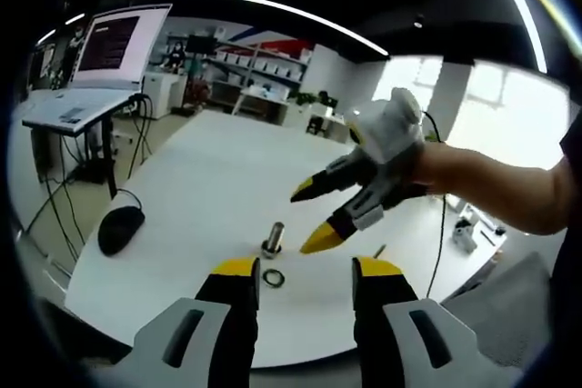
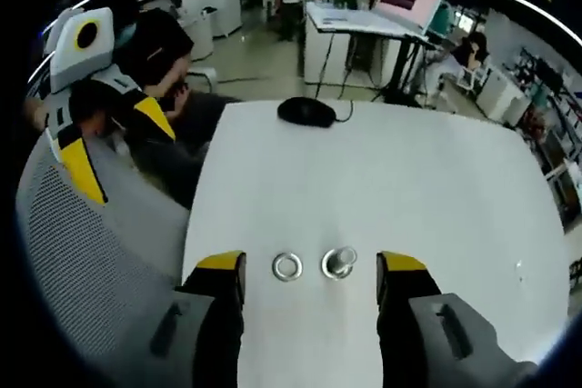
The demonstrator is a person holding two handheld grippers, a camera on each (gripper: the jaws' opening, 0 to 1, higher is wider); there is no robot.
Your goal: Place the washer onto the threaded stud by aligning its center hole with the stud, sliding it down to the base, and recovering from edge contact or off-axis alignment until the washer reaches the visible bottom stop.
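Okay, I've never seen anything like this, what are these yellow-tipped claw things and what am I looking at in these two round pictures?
These are two hand-held grippers, each with two yellow-tipped jaws and a fisheye camera on it. One picture looks along the left gripper, the other along the right gripper; both are open and hold nothing. In the left gripper view, the right gripper reaches in, held by a person's hand. On the white table stands a short threaded stud, seen from above in the right gripper view, with a flat metal washer lying beside it, not yet on it. A black computer mouse lies farther off.
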